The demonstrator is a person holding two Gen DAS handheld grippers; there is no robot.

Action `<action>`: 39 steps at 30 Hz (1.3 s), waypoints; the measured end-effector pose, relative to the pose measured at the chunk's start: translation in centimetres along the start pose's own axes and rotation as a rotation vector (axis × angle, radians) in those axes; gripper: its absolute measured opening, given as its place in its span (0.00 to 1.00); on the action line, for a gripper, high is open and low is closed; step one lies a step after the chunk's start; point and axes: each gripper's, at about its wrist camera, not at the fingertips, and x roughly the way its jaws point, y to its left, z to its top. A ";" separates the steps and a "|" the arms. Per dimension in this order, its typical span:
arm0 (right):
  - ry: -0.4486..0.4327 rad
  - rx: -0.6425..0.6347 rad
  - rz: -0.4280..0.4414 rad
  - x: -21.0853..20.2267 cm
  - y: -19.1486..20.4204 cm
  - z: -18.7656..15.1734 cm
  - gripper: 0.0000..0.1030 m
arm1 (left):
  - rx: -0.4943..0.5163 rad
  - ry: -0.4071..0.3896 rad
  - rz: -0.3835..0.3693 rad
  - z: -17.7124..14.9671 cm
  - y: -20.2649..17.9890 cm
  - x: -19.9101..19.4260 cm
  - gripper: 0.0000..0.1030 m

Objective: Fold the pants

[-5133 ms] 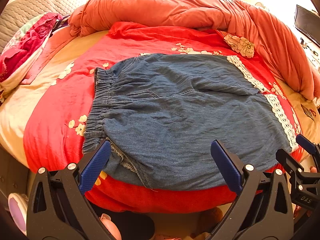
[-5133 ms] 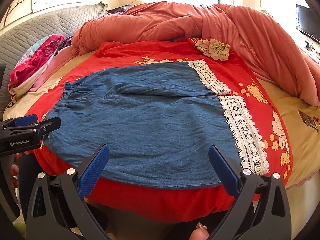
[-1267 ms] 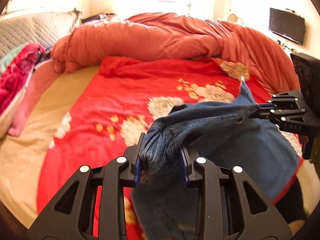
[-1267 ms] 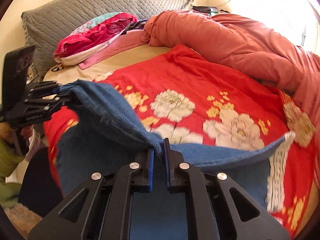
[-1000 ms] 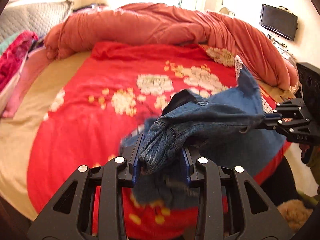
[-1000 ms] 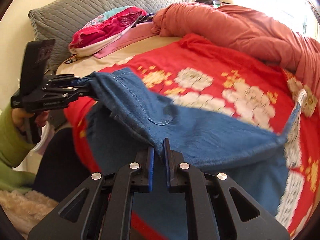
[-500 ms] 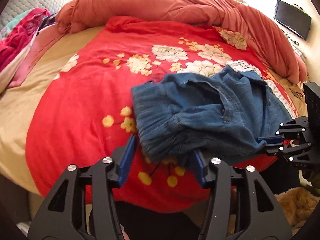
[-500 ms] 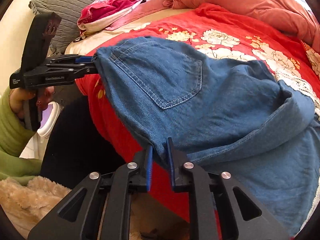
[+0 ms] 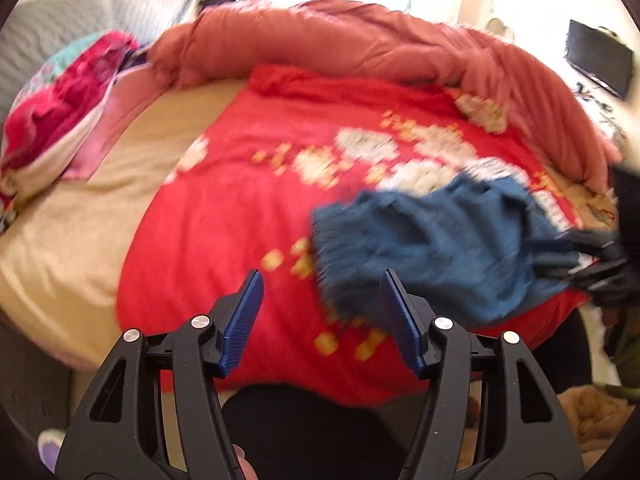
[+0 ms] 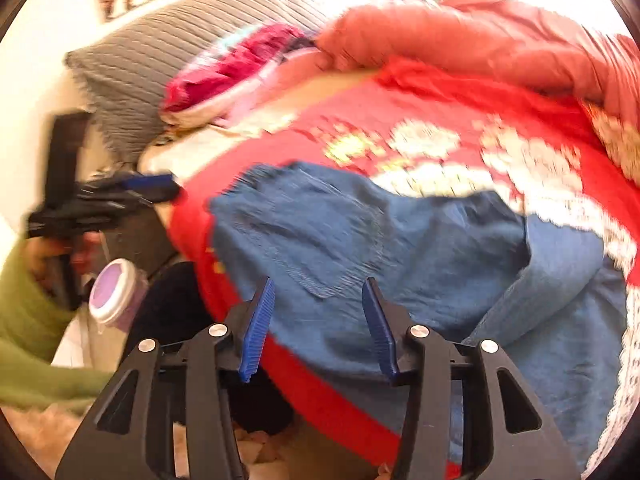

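Observation:
The blue denim pants (image 9: pixel 440 248) lie folded over on the red flowered bedcover (image 9: pixel 224 240), near the bed's front edge. In the right wrist view the pants (image 10: pixel 400 248) show a back pocket facing up. My left gripper (image 9: pixel 322 320) hangs to the left of the gathered waistband. Its jaws are opening, and the denim edge only shows past the right pad. My right gripper (image 10: pixel 319 328) hovers over the pants' near edge with its jaws opening and the pads off the cloth. Each view also catches the other hand's tool: the right gripper (image 9: pixel 592 264) and the left gripper (image 10: pixel 132 188).
A bunched orange duvet (image 9: pixel 360 52) runs along the back of the bed. A grey pillow (image 10: pixel 160 76) and a pink clothing pile (image 9: pixel 60 120) sit at the left. A white cup with a purple lid (image 10: pixel 116 292) stands beside the bed. A green sleeve (image 10: pixel 24 320) holds the left tool.
Both grippers have let go of the pants, which now rest folded on the bedcover. The left gripper has drawn away to the left of the waistband, and both pairs of jaws have widened.

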 end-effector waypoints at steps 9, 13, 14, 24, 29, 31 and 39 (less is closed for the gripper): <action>0.132 0.138 -0.038 2.3 -2.3 -3.2 0.45 | 0.084 0.025 -0.197 1.7 -8.3 4.1 0.52; 0.086 0.104 -0.085 -0.4 -2.7 -3.4 0.51 | 0.104 0.109 -0.157 0.1 -9.0 7.7 0.52; 0.060 0.111 -0.102 -1.7 -3.3 -3.4 0.51 | 0.100 0.139 -0.141 -0.5 -8.8 8.7 0.52; -0.055 0.225 -0.275 -6.4 -8.4 -2.8 0.58 | 0.079 0.135 -0.097 -2.2 -7.9 9.9 0.52; -0.085 0.228 -0.331 -6.7 -10.2 -1.2 0.64 | 0.108 0.037 -0.134 -0.4 -9.3 6.1 0.52; -0.089 0.217 -0.352 -6.6 -10.8 -0.2 0.66 | 0.119 -0.003 -0.153 0.5 -10.3 4.8 0.53; -0.031 0.107 -0.383 -2.4 -13.8 6.1 0.71 | 0.146 0.075 -0.398 1.3 -16.3 7.5 0.57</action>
